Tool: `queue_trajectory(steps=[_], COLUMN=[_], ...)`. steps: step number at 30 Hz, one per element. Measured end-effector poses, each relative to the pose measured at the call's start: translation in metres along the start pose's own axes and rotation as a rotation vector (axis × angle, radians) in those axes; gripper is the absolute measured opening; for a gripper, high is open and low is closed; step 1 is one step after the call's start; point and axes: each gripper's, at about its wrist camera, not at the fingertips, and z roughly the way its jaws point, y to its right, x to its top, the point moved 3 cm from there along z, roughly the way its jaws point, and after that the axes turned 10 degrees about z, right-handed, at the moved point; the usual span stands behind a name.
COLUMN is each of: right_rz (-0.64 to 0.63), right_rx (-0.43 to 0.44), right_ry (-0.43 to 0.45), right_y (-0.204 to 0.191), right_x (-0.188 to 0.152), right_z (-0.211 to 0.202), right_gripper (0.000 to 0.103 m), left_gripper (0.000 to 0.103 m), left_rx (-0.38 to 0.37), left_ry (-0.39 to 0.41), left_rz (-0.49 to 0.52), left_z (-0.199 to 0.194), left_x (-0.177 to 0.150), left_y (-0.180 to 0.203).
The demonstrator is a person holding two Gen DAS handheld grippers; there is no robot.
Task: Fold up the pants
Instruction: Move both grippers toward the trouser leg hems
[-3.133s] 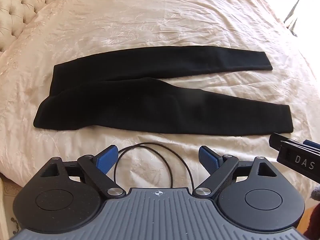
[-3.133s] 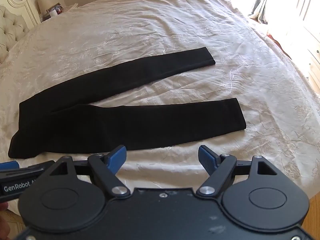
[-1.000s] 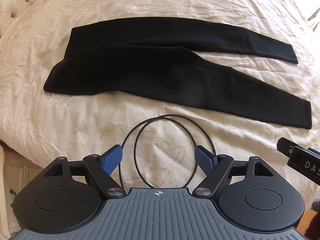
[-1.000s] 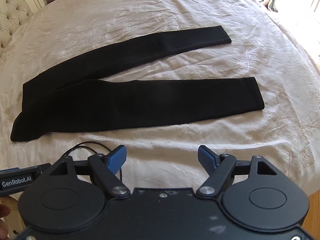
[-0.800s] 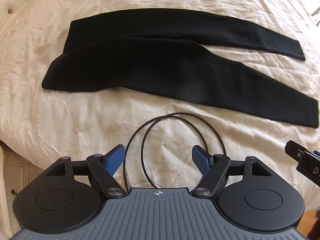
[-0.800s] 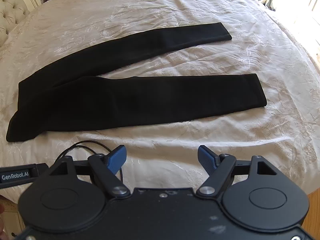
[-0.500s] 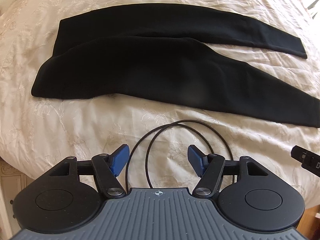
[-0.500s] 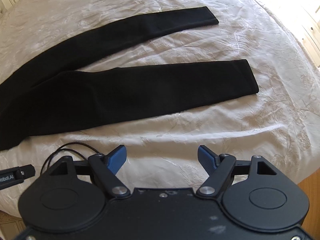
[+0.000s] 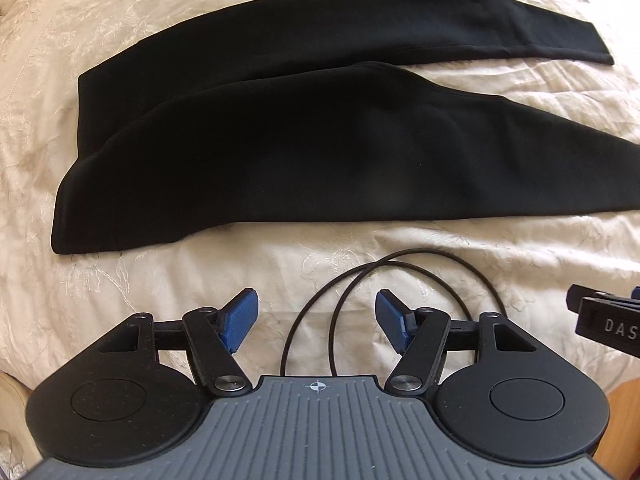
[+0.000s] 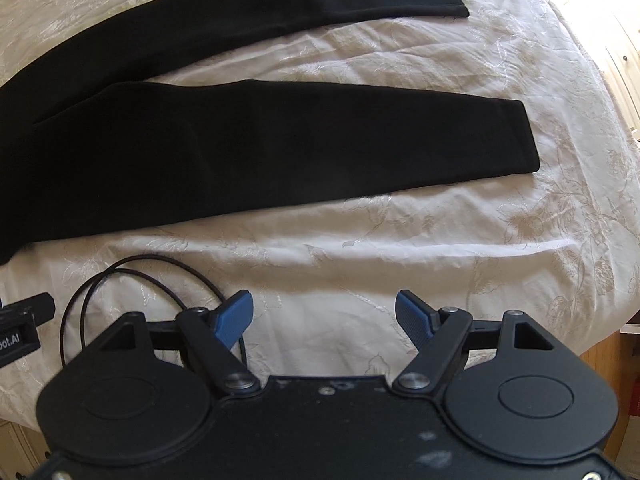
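Black pants (image 9: 304,148) lie flat on the cream bedspread, waist to the left, two legs spread apart toward the right. In the right wrist view the near leg (image 10: 304,148) ends in a cuff at the right and the far leg (image 10: 248,12) runs above it. My left gripper (image 9: 316,316) is open and empty, just short of the near edge of the pants by the waist end. My right gripper (image 10: 324,318) is open and empty, short of the near leg's edge.
A black cable loop (image 9: 384,276) lies on the bedspread (image 9: 200,280) between the left gripper's fingers; it also shows in the right wrist view (image 10: 132,276). The other gripper's body shows at the right edge (image 9: 608,320). The bed edge drops off at the lower right (image 10: 616,320).
Both grippers have moved forward and down toward the pants, which now fill more of each view. The left gripper's jaws have narrowed somewhat. The pants have not moved.
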Motion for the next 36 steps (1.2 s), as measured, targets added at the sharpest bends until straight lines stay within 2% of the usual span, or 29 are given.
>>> queue_trajectory(steps=[14, 23, 29, 36], right_rz=[-0.057, -0.094, -0.141, -0.184], right_rx=[0.09, 0.099, 0.157, 0.171], right_ry=[-0.316, -0.365, -0.388, -0.406], right_y=[-0.041, -0.055, -0.08, -0.102], right_x=[-0.01, -0.001, -0.003, -0.014], right_z=[0.053, 0.074, 0.071, 0.07], right_gripper=[0.08, 0.08, 0.08, 0.08], left_gripper=[0.064, 0.064, 0.064, 0.064], left_rx=[-0.008, -0.009, 0.016, 0.023], left_ry=[-0.114, -0.163, -0.17, -0.184], left_rz=[0.02, 0.023, 0.004, -0.035], left_z=[0.034, 0.05, 0.051, 0.058], left_x=[0.005, 0.006, -0.001, -0.007], left_y=[-0.01, -0.009, -0.022, -0.041])
